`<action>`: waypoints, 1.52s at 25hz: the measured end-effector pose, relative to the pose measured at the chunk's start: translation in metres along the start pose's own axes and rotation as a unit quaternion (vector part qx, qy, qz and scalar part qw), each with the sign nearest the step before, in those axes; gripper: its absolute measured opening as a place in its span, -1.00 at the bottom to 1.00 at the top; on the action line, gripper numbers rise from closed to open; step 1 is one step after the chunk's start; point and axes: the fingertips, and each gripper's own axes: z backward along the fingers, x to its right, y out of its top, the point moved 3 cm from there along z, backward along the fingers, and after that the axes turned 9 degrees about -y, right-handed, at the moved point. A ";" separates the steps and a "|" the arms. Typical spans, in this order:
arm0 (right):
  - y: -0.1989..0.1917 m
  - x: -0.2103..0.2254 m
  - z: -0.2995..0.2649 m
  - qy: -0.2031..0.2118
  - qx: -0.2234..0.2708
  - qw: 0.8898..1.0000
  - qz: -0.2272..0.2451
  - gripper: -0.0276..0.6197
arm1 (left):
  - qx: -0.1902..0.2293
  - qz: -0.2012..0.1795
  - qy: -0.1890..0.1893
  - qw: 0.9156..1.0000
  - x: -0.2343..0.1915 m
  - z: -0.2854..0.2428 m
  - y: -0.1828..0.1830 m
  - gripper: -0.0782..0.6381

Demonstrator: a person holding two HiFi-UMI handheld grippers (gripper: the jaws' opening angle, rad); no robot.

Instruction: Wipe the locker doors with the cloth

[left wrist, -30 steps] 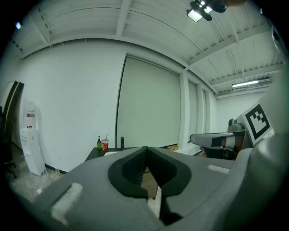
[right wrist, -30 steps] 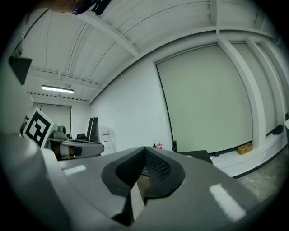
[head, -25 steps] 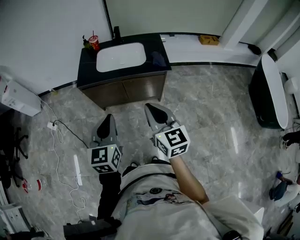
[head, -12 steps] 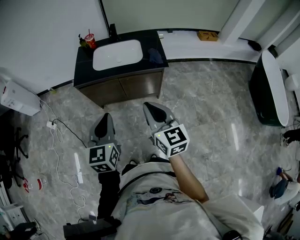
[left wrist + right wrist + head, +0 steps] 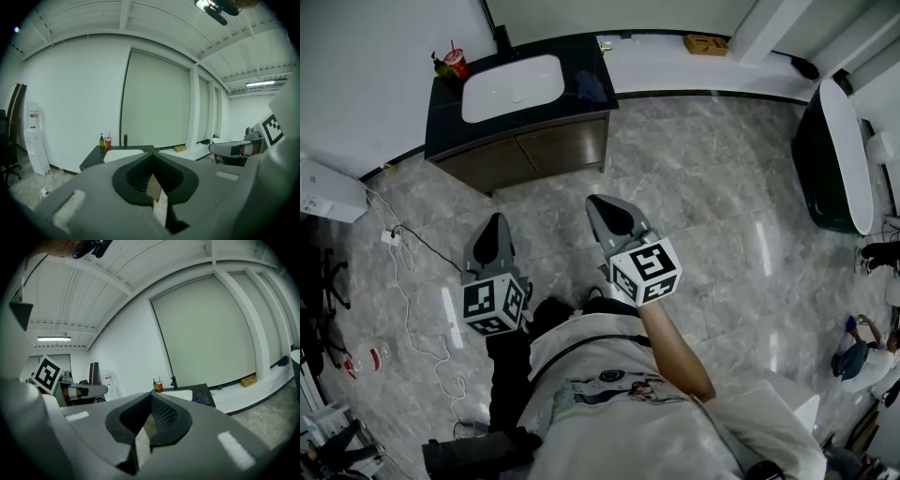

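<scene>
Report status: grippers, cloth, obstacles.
Left gripper shut, empty; right gripper shut, empty. Dark cloth on sink counter, right of basin, untouched. Nothing between.

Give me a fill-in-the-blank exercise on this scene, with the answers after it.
In the head view the red cup stands to the ____ of the white basin. The dark blue cloth lies on the black ____, right of the basin. The left gripper and the right gripper both have their jaws ____ (open or shut), with nothing between them.
Missing words: left; countertop; shut.
</scene>
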 end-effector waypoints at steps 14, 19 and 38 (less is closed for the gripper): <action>-0.012 0.025 -0.086 -0.021 -0.039 0.999 0.003 -0.90 | -0.004 0.019 -0.035 0.999 -0.055 -0.086 -0.004 -0.77; 0.013 0.044 -0.152 -0.043 -0.046 0.998 0.015 -0.90 | 0.004 0.010 -0.064 0.998 -0.097 -0.149 0.031 -0.78; -0.005 0.141 -0.320 -0.068 -0.123 0.990 0.014 -0.90 | -0.063 0.041 -0.057 0.996 -0.159 -0.285 0.024 -0.78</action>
